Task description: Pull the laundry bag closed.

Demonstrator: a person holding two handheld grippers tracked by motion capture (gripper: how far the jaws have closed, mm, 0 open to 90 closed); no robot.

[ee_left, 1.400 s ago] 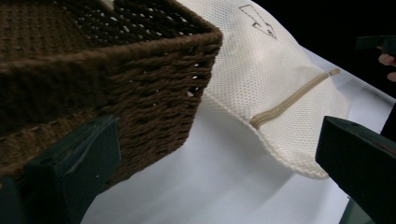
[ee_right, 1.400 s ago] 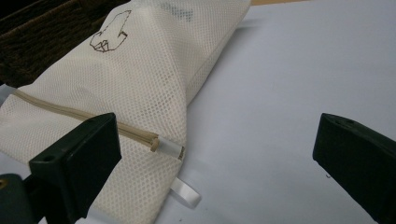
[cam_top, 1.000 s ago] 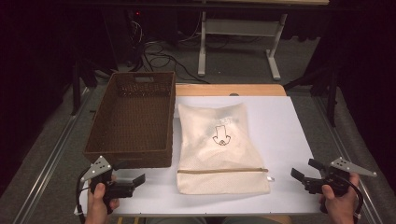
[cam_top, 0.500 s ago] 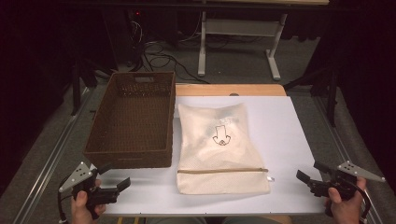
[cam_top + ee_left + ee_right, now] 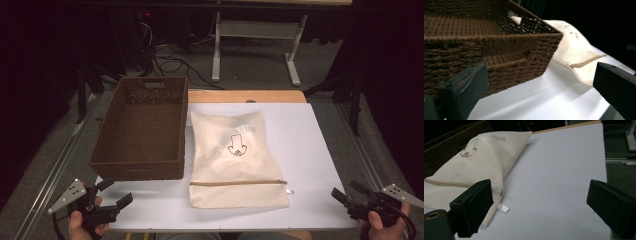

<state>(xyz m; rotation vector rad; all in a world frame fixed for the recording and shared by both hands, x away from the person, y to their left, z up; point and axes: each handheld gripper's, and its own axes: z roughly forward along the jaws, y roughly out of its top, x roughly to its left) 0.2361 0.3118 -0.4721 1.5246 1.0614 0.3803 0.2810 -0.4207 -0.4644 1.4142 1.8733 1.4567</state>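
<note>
The right gripper [image 5: 345,196] and the left gripper [image 5: 114,191] both hang with jaws spread and nothing between them, at the near corners of the white table [image 5: 320,150], well apart from the mesh laundry bag [image 5: 237,160]; the right jaws have just been closing a little on air. Judging by this, nothing is done yet: the bag lies flat mid-table, zipped shut, just beside the wicker basket [image 5: 142,167]. The basket looks empty, while the bag seems to hold something pale, too faint to identify.
</note>
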